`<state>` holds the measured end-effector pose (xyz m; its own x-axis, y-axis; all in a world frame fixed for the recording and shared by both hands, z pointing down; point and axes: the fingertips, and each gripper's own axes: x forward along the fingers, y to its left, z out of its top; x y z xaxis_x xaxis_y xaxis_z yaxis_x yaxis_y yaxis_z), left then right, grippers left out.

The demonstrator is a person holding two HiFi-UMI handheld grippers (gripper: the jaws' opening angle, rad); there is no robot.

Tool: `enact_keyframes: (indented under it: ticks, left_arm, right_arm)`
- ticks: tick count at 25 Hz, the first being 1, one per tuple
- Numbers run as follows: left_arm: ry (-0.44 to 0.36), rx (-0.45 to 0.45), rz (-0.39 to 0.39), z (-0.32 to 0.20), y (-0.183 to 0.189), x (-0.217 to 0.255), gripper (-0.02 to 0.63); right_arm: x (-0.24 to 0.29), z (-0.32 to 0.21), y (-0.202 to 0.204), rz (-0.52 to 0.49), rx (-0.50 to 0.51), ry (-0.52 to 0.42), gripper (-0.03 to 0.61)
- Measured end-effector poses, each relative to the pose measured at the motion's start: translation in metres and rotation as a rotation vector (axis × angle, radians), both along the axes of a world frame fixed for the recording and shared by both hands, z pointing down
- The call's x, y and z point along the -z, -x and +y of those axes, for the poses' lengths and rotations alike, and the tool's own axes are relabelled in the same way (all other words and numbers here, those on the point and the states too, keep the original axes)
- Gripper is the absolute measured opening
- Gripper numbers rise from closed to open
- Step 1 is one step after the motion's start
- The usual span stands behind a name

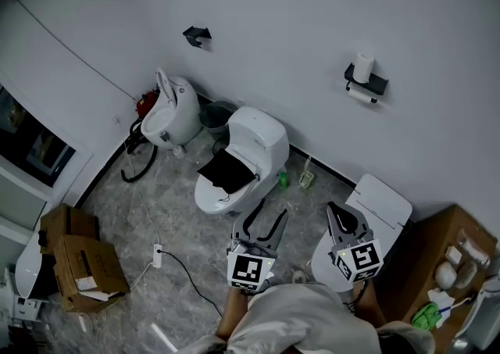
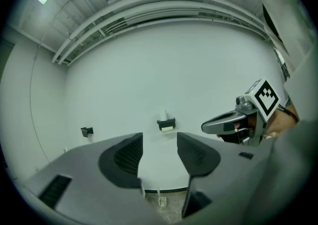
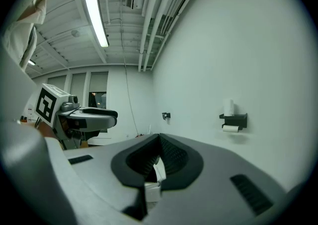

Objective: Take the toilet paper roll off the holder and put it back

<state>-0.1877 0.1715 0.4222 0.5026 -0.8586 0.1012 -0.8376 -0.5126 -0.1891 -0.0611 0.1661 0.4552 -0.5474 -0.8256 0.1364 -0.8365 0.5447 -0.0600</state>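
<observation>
A black holder (image 1: 367, 84) is fixed to the white wall, far ahead of both grippers. One toilet paper roll (image 1: 360, 95) hangs under it and a second roll (image 1: 363, 65) stands upright on top. My left gripper (image 1: 267, 217) is held low and points at the wall; its jaws stand apart with nothing between them. The left gripper view shows the holder (image 2: 166, 122) small in the gap above my left gripper (image 2: 159, 138). My right gripper (image 1: 337, 214) is beside it, pads together and empty. The right gripper view has the holder (image 3: 233, 118) at right, beyond my right gripper (image 3: 158, 142).
Several white toilets stand on the grey floor: one (image 1: 242, 159) straight ahead, one (image 1: 169, 109) near the left corner, one (image 1: 375, 212) under my right gripper. Cardboard boxes (image 1: 82, 262) lie left, a power strip (image 1: 158, 255) with cable nearby. A small black bracket (image 1: 197, 34) is on the wall.
</observation>
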Motion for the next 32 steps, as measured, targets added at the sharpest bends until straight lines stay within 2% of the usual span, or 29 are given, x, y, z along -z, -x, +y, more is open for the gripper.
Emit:
enact_keyframes:
  ticks: [4,18,32]
  left_arm:
    - [-0.022,0.0,0.002,-0.009,-0.001,0.002,0.222]
    - [-0.01,-0.018,0.04,-0.063,0.007,0.001,0.217]
    - [-0.015,-0.137,0.057,-0.146,0.025,0.001,0.21]
  right_arm:
    - [-0.002,-0.008,-0.002,-0.002,-0.001,0.004,-0.003]
    - [0.005,-0.057,0.005,0.011,-0.033,-0.004,-0.003]
    - [0.007,-0.121,0.019,0.029,-0.17,-0.006,-0.003]
